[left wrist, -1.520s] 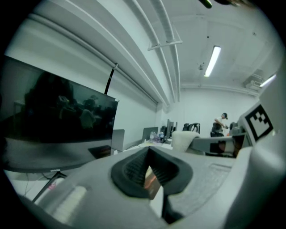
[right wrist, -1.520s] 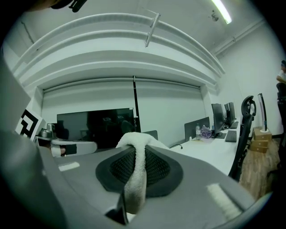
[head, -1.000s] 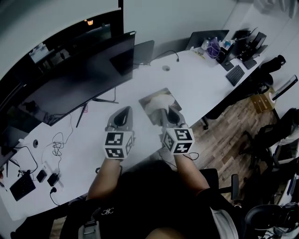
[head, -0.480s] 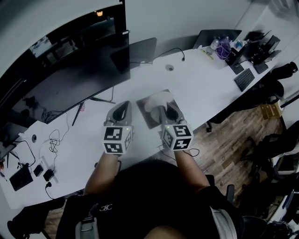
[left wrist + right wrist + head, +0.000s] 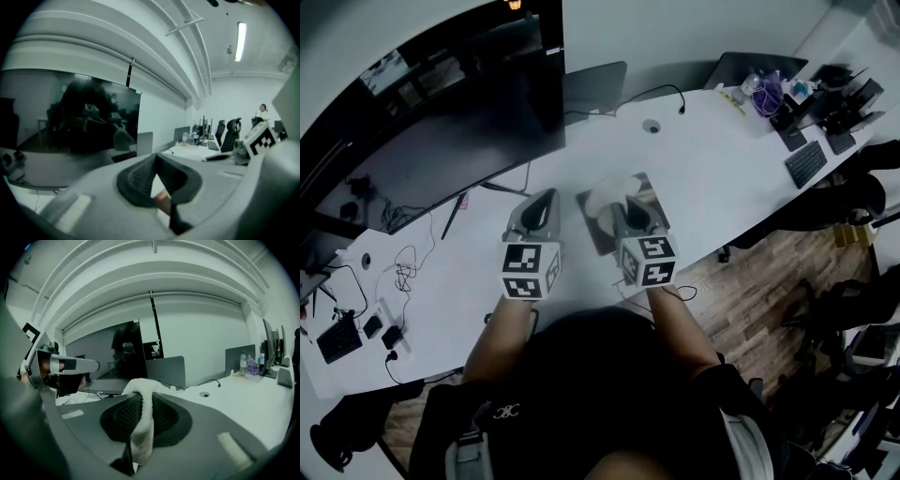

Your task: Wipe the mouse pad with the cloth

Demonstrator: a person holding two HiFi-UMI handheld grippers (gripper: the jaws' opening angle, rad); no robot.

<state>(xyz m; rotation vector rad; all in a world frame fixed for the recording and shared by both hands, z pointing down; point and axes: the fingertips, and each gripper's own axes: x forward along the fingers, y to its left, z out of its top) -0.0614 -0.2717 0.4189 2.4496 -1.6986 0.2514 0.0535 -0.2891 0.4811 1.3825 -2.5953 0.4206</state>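
Left gripper (image 5: pixel 544 199): clenched, its tips meeting in the left gripper view (image 5: pixel 155 157), with no object between them. It is over bare table, just beside the mouse pad's left edge.
Right gripper (image 5: pixel 628 204): grasping the cloth. In the right gripper view (image 5: pixel 143 397) a strip of white cloth (image 5: pixel 143 427) runs down between the two dark pads and folds over their tips.
Cloth (image 5: pixel 609 192): a white bunch at the right gripper's tips, over the far half of the mouse pad. Whether it presses on the pad cannot be told.
Mouse pad (image 5: pixel 592 232): a grey rectangle lying flat near the table's front edge, about midway along it and turned a little askew. The right gripper covers its right part.
Table (image 5: pixel 722 159): white, with a curved front edge.
Monitor (image 5: pixel 441 141): large and dark, standing along the table's back edge at the left.
Keyboard (image 5: pixel 806 164): dark, near the table's right end, well apart from the pad.
Cables (image 5: pixel 405 277): a loose tangle towards the table's left end.
Hole (image 5: pixel 652 126): a small round opening in the tabletop, beyond the pad towards the back edge.
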